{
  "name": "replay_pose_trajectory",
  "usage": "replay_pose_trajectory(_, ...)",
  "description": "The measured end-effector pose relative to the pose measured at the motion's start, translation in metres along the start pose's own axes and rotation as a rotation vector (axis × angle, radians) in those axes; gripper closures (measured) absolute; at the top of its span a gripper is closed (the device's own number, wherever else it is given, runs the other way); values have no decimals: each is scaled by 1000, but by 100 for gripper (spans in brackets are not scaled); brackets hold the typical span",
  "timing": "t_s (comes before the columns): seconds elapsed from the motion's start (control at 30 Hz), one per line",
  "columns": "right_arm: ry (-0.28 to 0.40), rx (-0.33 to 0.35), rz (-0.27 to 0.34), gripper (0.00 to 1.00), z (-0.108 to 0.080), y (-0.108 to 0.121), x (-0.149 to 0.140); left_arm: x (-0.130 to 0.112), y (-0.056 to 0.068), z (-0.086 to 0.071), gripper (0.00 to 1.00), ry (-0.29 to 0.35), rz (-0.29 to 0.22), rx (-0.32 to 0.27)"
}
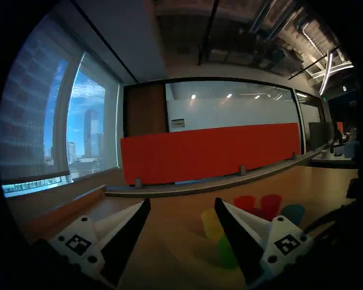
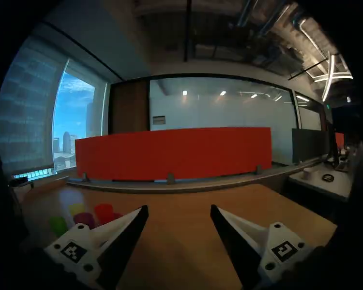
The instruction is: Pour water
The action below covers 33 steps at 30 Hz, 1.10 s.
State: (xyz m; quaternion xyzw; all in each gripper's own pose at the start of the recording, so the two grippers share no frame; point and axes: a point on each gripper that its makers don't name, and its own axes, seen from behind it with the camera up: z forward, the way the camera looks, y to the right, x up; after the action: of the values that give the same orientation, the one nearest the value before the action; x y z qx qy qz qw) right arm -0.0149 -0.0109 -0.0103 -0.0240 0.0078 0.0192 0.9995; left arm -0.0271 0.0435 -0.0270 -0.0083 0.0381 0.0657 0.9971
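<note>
- The left gripper (image 1: pixel 181 200) hangs low over the wooden desk (image 1: pixel 297 183), jaws wide apart, nothing between them.
- Same story for the right gripper (image 2: pixel 179 207): jaws spread, gripping nothing, bare desk straight ahead.
- And there are the cups (image 1: pixel 270 205), a bright bunch standing upright on the desk, mouths up. In the left gripper view they sit ahead and off to the right of the jaws.
- The yellow cup (image 1: pixel 211 223) and the green cup (image 1: pixel 225 251) are just beside that gripper's right finger, with the green one partly tucked behind it.
- In the right gripper view the bunch lies well off to the left, and the red cup (image 2: pixel 104 212) peeks just above the left finger.
- The call here: the left gripper looks the nearer of the two. It would need to swing right to bring a cup between its jaws, while the right has farther to cross.
- Hard to make out: the light is dim and no water can be seen in any cup. Which one pours and which one receives cannot be told.
- The fingers cover part of the bunch, so a sure count is out of reach.
- Beyond the desk stand a red panel (image 1: pixel 210 150) and a window (image 1: pixel 84 135).
</note>
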Motion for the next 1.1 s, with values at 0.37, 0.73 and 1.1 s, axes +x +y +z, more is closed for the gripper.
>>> replay_pose_trajectory(0.37,-33,-47,-12,0,1,13,-14,-26,-7,5,1,-1,-13,44)
replay_pose_trajectory(0.73,-50,-44,-20,1,0,10,-21,-45,-18,7,1,-3,-69,63)
replay_pose_trajectory(1.1,-53,-37,-29,0,2,5,-20,-59,-25,9,2,-25,-85,73)
